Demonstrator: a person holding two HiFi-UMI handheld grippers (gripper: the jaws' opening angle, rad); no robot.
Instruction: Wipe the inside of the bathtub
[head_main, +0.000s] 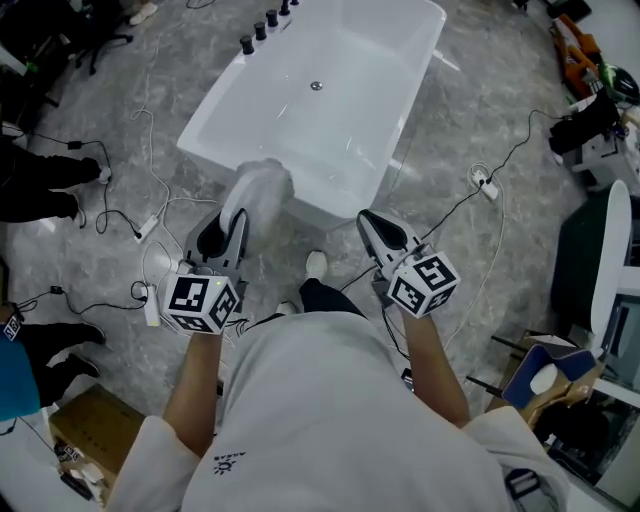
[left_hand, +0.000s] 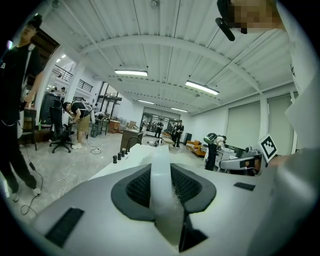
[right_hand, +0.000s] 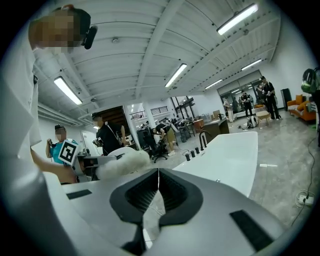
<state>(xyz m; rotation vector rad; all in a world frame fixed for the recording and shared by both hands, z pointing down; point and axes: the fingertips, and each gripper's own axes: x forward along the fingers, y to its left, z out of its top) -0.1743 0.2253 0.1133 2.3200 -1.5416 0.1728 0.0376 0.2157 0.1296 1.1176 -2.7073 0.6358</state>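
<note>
- Stands at the near short end of the white bathtub (head_main: 345, 140), on a grey marbled floor (head_main: 480, 100), both grippers held low in front of the body.
- Clamps a white fluffy cloth (head_main: 262, 190) in the left gripper (head_main: 232, 228). Along that gripper's own view, shows the cloth (left_hand: 161, 195) pinched as a pale strip between the black pads.
- Overlaps the tub's near rim with the bunched end of the cloth in the head view; cannot tell whether touching.
- Holds the right gripper (head_main: 372, 222) beside the left and apart from it, short of the tub, jaws pressed together with nothing between them.
- Shows a round drain (head_main: 316, 86) in the tub's bottom and a row of black taps (head_main: 260, 30) on the far left rim.
- Has white cables (head_main: 150, 170) trailing over the floor left of the tub.
</note>
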